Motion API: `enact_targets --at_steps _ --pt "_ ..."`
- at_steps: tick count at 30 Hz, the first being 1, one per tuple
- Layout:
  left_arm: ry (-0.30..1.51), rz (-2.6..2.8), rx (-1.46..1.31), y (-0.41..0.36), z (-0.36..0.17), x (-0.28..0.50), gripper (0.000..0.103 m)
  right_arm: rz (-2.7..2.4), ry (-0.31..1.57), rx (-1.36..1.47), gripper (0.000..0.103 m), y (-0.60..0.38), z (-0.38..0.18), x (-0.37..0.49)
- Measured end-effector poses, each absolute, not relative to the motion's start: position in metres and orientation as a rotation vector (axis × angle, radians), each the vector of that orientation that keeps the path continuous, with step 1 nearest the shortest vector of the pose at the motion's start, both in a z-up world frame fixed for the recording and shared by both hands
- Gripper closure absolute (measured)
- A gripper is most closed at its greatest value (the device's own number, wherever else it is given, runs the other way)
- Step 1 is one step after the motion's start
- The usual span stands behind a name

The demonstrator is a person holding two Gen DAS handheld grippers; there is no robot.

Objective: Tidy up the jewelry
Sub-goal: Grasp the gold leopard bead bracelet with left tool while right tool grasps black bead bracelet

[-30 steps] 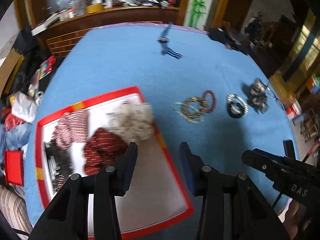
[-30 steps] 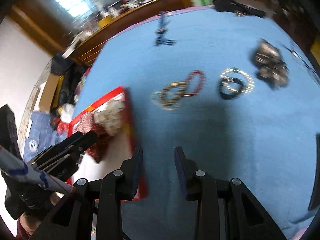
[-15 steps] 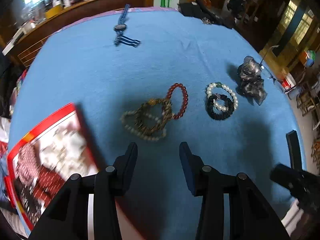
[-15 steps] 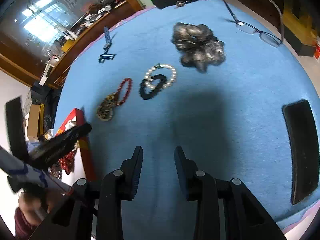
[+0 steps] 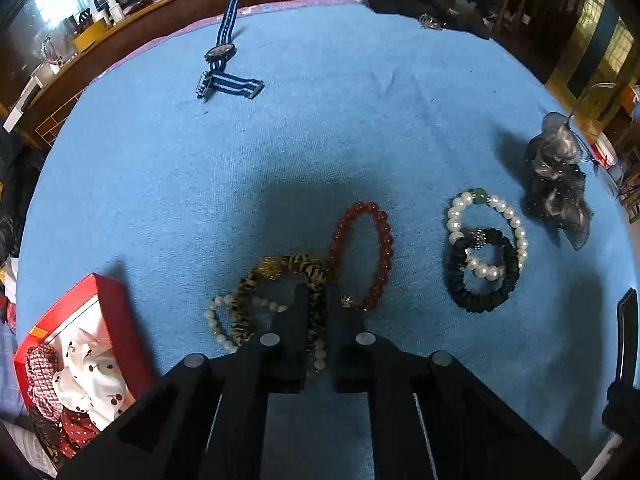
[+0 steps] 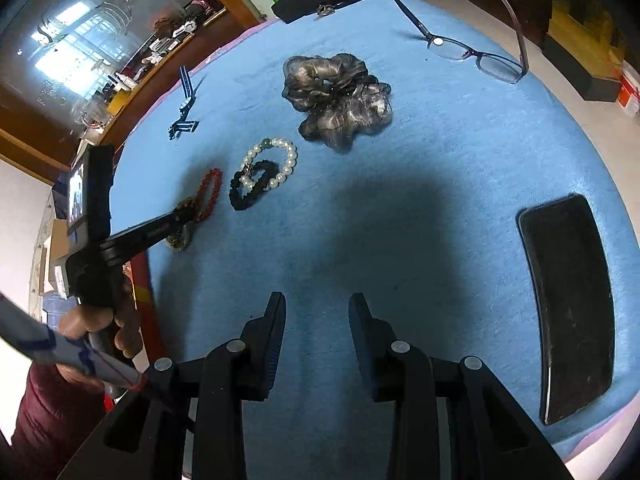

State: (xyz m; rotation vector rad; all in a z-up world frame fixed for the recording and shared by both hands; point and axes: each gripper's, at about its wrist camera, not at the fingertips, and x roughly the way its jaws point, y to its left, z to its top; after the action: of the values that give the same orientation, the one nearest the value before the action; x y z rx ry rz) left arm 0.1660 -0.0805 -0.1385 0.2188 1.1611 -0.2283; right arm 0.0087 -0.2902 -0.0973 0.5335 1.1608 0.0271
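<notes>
Left gripper [image 5: 316,300] clenched on leopard-print scrunchie [image 5: 280,276], at 6 o'clock on blue desk [image 5: 320,140], apparently for transfer to red box [image 5: 108,292] at 8 o'clock. Right gripper [image 6: 316,320] hovering, jaws apart, empty.

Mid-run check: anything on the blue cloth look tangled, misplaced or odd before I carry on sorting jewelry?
Two overlaps: the leopard-print band lies across a pale bead bracelet, with the left tool closed on it, and the pearl bracelet overlaps the black scrunchie. Eyeglasses and a phone aren't jewelry.
</notes>
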Motion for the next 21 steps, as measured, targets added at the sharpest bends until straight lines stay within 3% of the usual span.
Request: enact_targets --at_steps 21 --pt "1.099 -0.261 0.008 -0.013 -0.076 0.073 0.097 0.079 1.221 0.574 0.07 -0.248 -0.141 0.131"
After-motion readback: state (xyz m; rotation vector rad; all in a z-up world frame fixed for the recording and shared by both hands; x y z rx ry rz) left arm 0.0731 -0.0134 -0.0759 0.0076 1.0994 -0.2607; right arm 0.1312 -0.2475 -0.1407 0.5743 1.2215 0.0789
